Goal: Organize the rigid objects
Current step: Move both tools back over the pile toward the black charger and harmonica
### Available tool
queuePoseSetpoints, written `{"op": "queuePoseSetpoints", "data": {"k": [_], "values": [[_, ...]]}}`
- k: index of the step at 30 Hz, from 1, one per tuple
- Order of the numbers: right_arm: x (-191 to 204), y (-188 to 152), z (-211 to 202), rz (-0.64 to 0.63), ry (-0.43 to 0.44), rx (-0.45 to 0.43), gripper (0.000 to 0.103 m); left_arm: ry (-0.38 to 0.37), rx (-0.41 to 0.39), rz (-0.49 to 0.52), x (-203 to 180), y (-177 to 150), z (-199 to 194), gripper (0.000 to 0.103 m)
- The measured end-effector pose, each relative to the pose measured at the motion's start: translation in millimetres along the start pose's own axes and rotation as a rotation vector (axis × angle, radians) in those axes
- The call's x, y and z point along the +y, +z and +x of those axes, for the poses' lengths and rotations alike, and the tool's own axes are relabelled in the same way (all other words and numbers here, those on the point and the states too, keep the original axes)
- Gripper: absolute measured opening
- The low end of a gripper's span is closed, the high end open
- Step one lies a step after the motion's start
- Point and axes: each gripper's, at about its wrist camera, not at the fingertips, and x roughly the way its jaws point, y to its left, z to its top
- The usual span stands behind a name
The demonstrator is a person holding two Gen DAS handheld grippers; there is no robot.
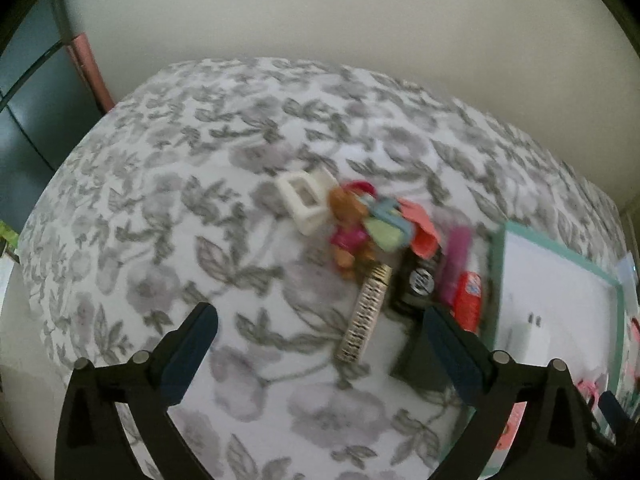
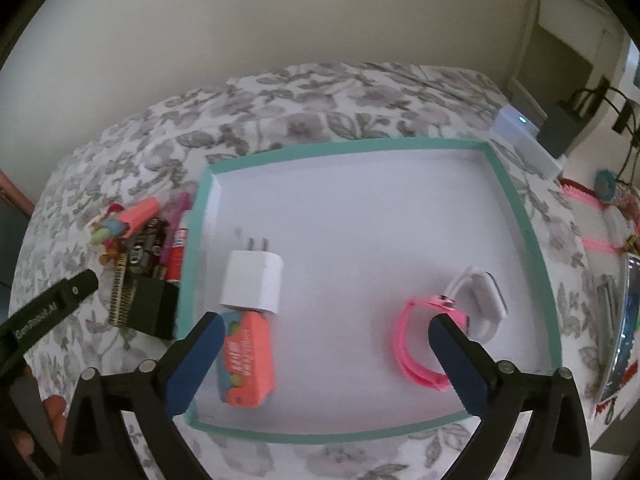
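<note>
A white tray with a teal rim (image 2: 360,146) lies on the flowered cloth. In it are a white plug charger (image 2: 252,284), a coral box (image 2: 248,360), a pink watch band (image 2: 412,344) and a white watch (image 2: 480,296). My right gripper (image 2: 325,322) hovers over the tray, open and empty. Left of the tray sits a small pile: a white hair claw (image 1: 304,200), a toy bear (image 1: 348,232), pastel clips (image 1: 390,224), a gold patterned bar (image 1: 366,312), a black HP item (image 1: 418,284), and purple (image 1: 456,260) and red (image 1: 468,296) tubes. My left gripper (image 1: 320,314) is open above the bar, holding nothing.
A white device with a lit dot (image 2: 524,136) stands past the tray's far right corner. Pink strips and shiny packets (image 2: 624,304) crowd the right edge. The cloth (image 1: 160,240) left of the pile is bare. A plain wall rises behind.
</note>
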Motion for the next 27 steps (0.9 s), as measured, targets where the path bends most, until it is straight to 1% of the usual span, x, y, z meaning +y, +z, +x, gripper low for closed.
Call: {"op": "queuePoseSetpoints", "data": {"k": [5, 9, 13, 17, 19, 21, 22, 24, 27], "values": [[25.3, 0.3, -1.1, -0.050, 0.032, -0.014, 0.103, 0.009, 0.006, -0.044, 26.8, 9.7, 1.8, 0.103], [49.9, -0.2, -1.1, -0.098, 0.073, -0.019, 0.103, 0.034, 0.041, -0.058, 43.3, 11.5, 8.7, 0.103], [70.0, -0.7, 1.4, -0.111, 0.144, -0.013, 0.103, 0.010, 0.082, -0.087, 56.1, 11.1, 17.8, 0.102], [84.6, -0.3, 3.6, -0.131, 0.156, -0.011, 0.103, 0.005, 0.102, -0.117, 67.8, 11.9, 25.0, 0.102], [89.8, 0.4, 4.7, -0.131, 0.179, -0.008, 0.100, -0.020, 0.112, -0.125, 70.3, 12.6, 29.2, 0.102], [95.4, 1.4, 6.8, -0.132, 0.188, -0.001, 0.093, -0.030, 0.130, -0.124, 70.4, 12.2, 34.7, 0.102], [99.0, 1.9, 8.1, -0.136, 0.187, 0.001, 0.091, -0.031, 0.137, -0.123, 70.5, 12.2, 37.0, 0.102], [107.0, 2.8, 10.5, -0.157, 0.186, 0.007, 0.085, -0.043, 0.155, -0.127, 70.5, 13.0, 42.2, 0.102], [119.5, 2.3, 15.3, -0.185, 0.199, 0.020, 0.082, -0.075, 0.164, -0.136, 69.6, 14.9, 46.6, 0.102]]}}
